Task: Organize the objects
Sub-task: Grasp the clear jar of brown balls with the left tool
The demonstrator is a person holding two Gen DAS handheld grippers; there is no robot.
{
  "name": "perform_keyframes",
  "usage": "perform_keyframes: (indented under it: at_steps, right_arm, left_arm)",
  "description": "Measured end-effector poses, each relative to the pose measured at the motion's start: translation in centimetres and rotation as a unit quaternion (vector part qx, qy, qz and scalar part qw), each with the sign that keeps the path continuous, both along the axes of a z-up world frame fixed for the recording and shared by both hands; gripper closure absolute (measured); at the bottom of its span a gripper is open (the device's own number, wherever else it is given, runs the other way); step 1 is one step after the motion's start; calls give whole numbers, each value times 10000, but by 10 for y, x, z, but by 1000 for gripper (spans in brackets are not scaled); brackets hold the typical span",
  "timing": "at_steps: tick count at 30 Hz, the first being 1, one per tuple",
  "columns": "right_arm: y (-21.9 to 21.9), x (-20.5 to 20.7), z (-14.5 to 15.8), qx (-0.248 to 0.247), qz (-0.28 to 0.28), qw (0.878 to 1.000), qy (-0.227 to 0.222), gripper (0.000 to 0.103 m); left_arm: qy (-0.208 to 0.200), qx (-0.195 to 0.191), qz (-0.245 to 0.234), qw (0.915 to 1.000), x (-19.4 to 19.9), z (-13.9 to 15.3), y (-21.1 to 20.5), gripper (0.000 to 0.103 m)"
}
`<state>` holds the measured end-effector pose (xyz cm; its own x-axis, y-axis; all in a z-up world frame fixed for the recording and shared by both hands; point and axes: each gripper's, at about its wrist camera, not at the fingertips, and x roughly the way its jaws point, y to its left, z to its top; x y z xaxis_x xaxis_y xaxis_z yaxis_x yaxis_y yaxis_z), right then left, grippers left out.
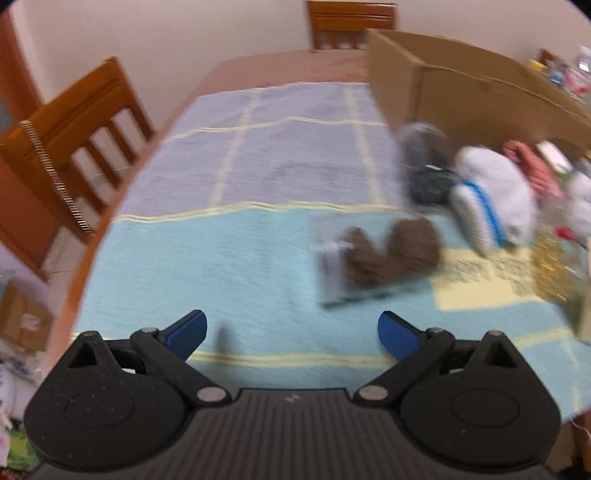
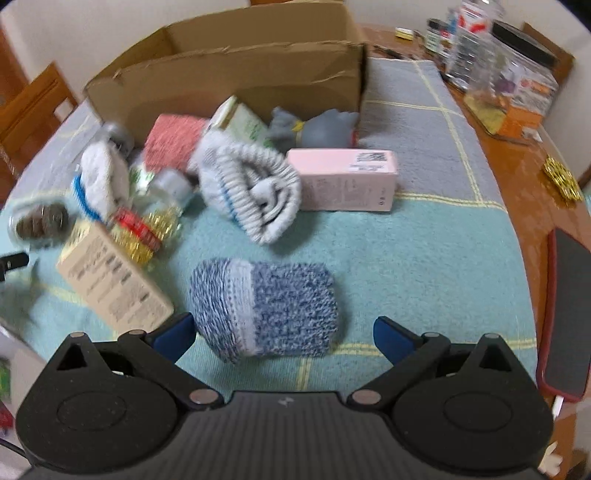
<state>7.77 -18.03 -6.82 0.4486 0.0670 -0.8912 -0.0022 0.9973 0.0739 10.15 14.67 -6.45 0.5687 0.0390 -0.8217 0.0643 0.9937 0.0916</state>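
Observation:
My right gripper (image 2: 282, 334) is open over the cloth, and a blue-and-white speckled rolled sock (image 2: 266, 308) lies just ahead between its blue fingers. Behind it sit a white ribbed sock (image 2: 255, 188), a pink box (image 2: 347, 179), a beige box (image 2: 114, 284), a red knitted item (image 2: 171, 140) and a grey toy (image 2: 314, 125). The open cardboard box (image 2: 229, 74) stands at the back. My left gripper (image 1: 291, 330) is open above bare cloth; a bagged brown item (image 1: 384, 254) and a white sock with a blue stripe (image 1: 491, 195) lie ahead to the right.
A blue and grey tablecloth (image 1: 229, 240) covers the wooden table. Wooden chairs stand at the left (image 1: 74, 155) and far end (image 1: 351, 26). Jars and containers (image 2: 509, 70) crowd the far right corner. A dark phone in a red case (image 2: 565, 314) lies near the right edge.

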Motion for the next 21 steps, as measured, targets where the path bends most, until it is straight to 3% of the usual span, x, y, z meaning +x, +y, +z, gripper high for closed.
perform_keyframes:
  at_steps: [4,9,21]
  right_arm:
    - [5,-1,-13,-205,29,9997,123,0]
    - [13,0,-16,-399,165,9990,-61,0]
    - [17,11,-18,-409,42,9988,-253,0]
  left_arm:
    - [32,-95,-169,9998,-4,-7,-21,4]
    - [51,-336,64,9994,1,-18,-35,1]
    - [-221,-241,439,9985,25,-19,-55,1]
